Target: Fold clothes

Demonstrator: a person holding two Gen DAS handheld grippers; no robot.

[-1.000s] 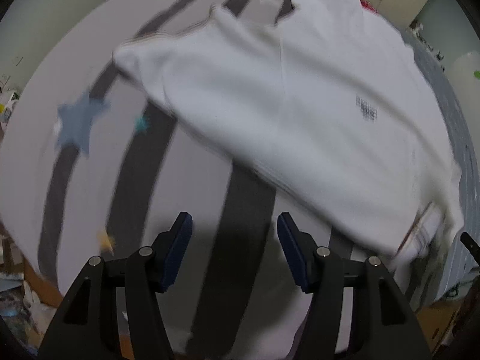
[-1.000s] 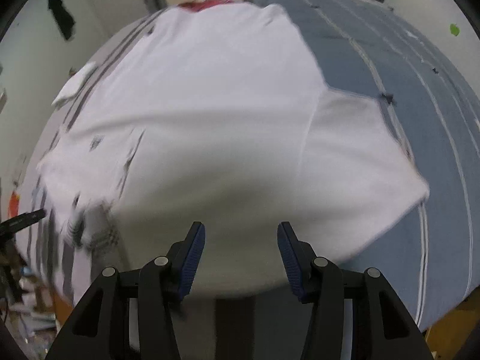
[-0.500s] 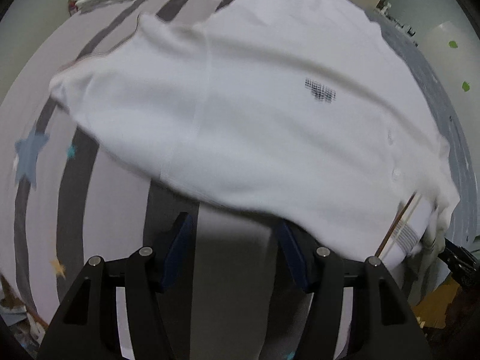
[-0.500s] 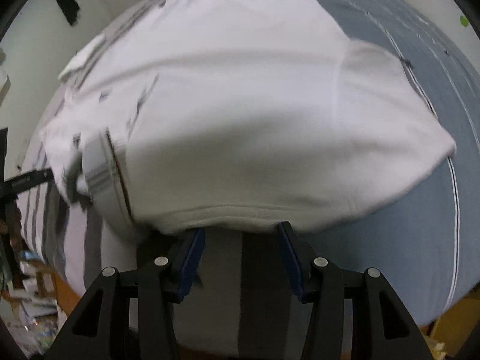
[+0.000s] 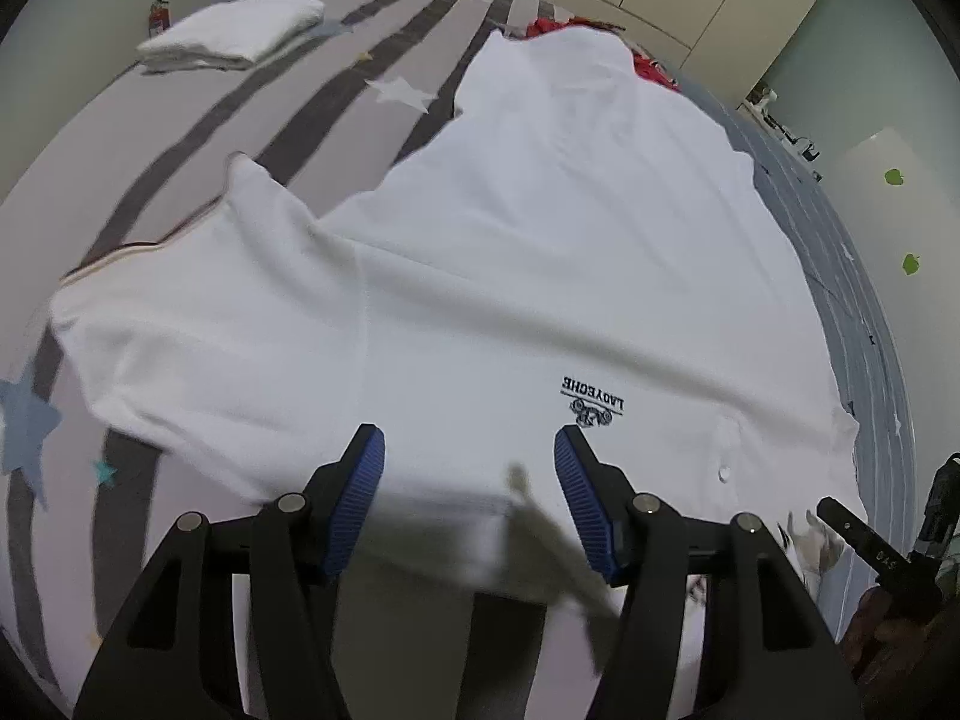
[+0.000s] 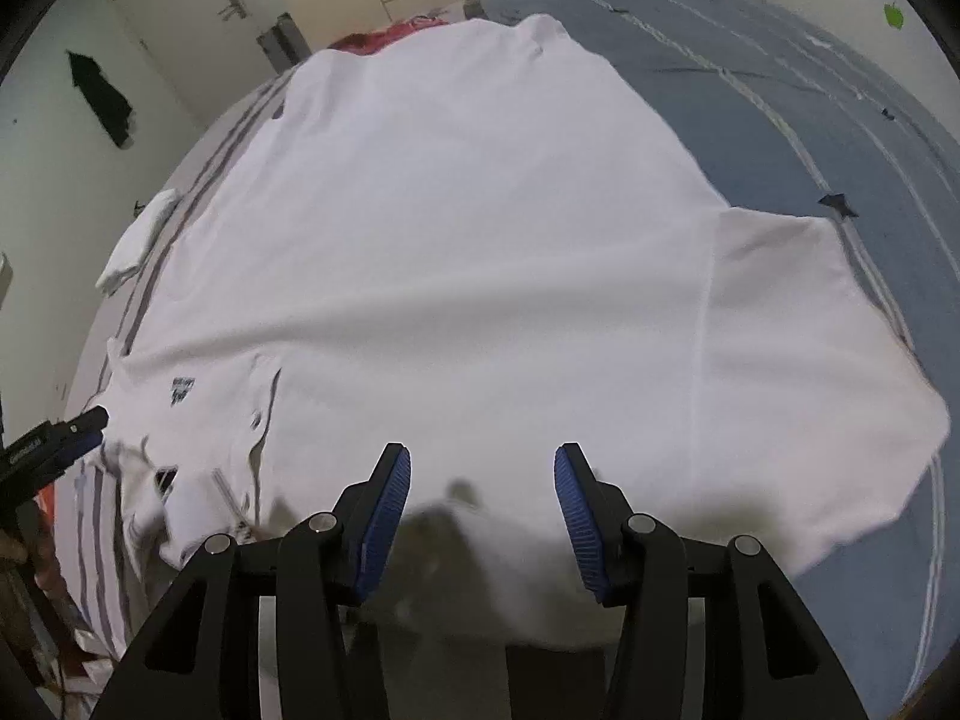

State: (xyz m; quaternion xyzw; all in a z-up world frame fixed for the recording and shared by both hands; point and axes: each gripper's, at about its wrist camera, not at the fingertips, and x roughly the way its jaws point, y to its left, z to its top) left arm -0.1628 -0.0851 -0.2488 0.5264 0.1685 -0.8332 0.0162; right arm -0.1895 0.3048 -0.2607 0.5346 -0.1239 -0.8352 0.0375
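White polo shirt lying spread face-up on the bed, shoulders nearest both grippers.

The white polo shirt (image 5: 540, 276) is lying nearly flat across the bed (image 5: 198, 138), collar and button placket toward the cameras, a small dark chest logo (image 5: 591, 405) showing, sleeves spreading outward, soft ripples running across the body. The left gripper (image 5: 468, 474) and right gripper (image 6: 483, 489) are both hovering over the shoulder edge, jaws standing partly apart with blurred cloth between them; whether the pads are pinching it, I cannot tell. The likely trouble: a jaw catching only the top layer or the collar, so any lift is dragging the shirt askew and bunching the ripples into creases. A folded white garment (image 5: 231, 30) is sitting well apart at the far corner.
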